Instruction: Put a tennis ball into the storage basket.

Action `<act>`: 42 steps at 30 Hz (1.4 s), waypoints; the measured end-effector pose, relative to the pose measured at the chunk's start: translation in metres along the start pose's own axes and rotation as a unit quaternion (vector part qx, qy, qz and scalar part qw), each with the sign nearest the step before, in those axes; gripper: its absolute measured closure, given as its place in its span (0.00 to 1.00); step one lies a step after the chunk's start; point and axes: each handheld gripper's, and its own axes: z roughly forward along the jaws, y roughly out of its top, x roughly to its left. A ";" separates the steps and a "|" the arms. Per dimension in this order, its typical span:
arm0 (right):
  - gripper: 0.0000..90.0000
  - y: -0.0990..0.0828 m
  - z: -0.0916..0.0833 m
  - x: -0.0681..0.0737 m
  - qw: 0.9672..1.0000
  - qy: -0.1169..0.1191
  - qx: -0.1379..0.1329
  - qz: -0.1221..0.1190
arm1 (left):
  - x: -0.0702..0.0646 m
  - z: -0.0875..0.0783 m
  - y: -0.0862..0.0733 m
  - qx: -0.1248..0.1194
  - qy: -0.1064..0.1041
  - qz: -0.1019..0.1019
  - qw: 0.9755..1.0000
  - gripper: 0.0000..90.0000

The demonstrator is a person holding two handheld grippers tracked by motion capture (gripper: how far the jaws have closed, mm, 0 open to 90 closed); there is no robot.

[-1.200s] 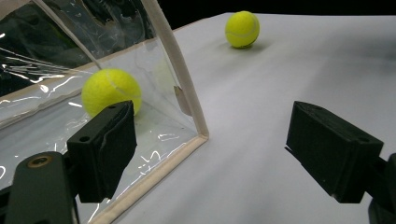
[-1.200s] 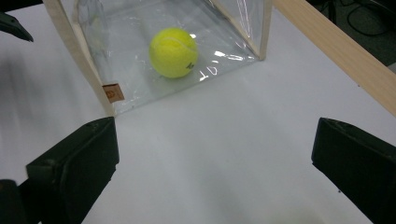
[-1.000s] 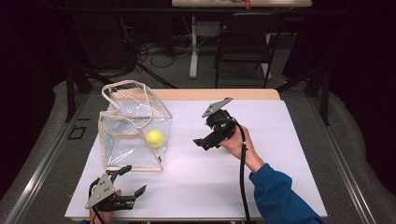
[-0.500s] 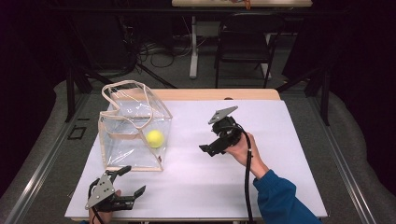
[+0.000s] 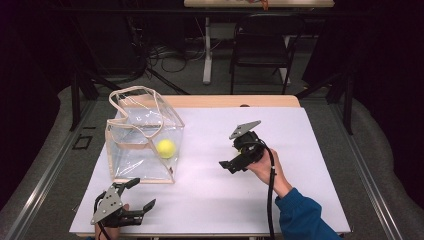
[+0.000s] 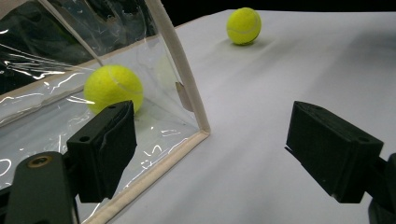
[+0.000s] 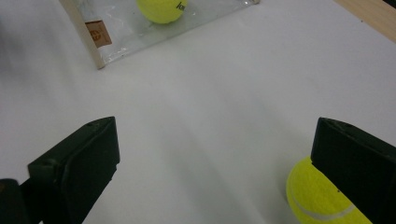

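The right gripper is hovering with its jaws spread wide and grasping nothing, near the middle of the white table surface. In the right gripper view, a loose yellow felt tennis ball is lying on the surface, partly hidden behind one jaw rather than centred between the two. In the left gripper view the same ball is sitting in the open, well apart from the bag.

Risks, as judged:
- The ball is sitting off-centre to the jaws. A closure from this pose is likely to strike one side and roll it away across the smooth surface.
- The ball is free to roll, so any nudge could send it toward a table edge.
- The clear plastic tote bag with beige trim is soft-walled. A ball dropped against its rim or drooping handles could tip or collapse it.

Container: the bag is standing near the left edge of the surface, mouth upward. It is holding a second yellow tennis ball, resting on its floor by the right-hand wall.

The left gripper is idling at the near left corner, jaws apart and empty, just beside the bag's near lower edge.
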 end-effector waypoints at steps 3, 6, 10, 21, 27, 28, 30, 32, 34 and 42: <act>0.01 -0.005 0.000 -0.001 1.000 0.001 0.001 0.004 | -0.001 -0.001 0.000 -0.002 0.003 -0.003 1.000 0.18; 0.01 -0.009 -0.001 -0.002 1.000 0.000 0.003 0.009 | -0.001 -0.003 -0.001 -0.001 0.005 -0.003 1.000 0.18; 0.01 -0.015 -0.003 -0.005 1.000 -0.002 0.003 0.013 | -0.001 -0.005 -0.002 -0.001 0.009 -0.005 1.000 0.18; 0.01 -0.028 -0.006 -0.010 1.000 -0.011 0.013 0.025 | -0.001 -0.005 -0.002 -0.001 0.011 -0.007 1.000 0.18; 0.00 -0.040 -0.010 -0.016 0.999 -0.020 0.014 0.042 | -0.001 -0.005 -0.003 0.000 0.010 -0.009 1.000 0.18; 0.00 -0.042 -0.010 -0.017 0.999 -0.021 0.014 0.042 | -0.001 -0.005 -0.003 0.000 0.010 -0.009 1.000 0.18; 0.00 -0.044 -0.011 -0.017 0.999 -0.022 0.018 0.043 | -0.002 -0.005 -0.003 0.000 0.010 -0.008 1.000 0.18; 0.00 -0.046 -0.012 -0.018 0.999 -0.026 0.017 0.042 | -0.002 -0.005 -0.002 -0.001 0.011 -0.007 1.000 0.18; 0.00 -0.048 -0.014 -0.019 0.999 -0.027 0.017 0.044 | -0.003 -0.005 -0.002 0.000 0.011 -0.007 1.000 0.18; 0.00 -0.051 -0.016 -0.020 0.998 -0.029 0.021 0.046 | -0.003 -0.004 -0.002 0.001 0.010 -0.005 1.000 0.18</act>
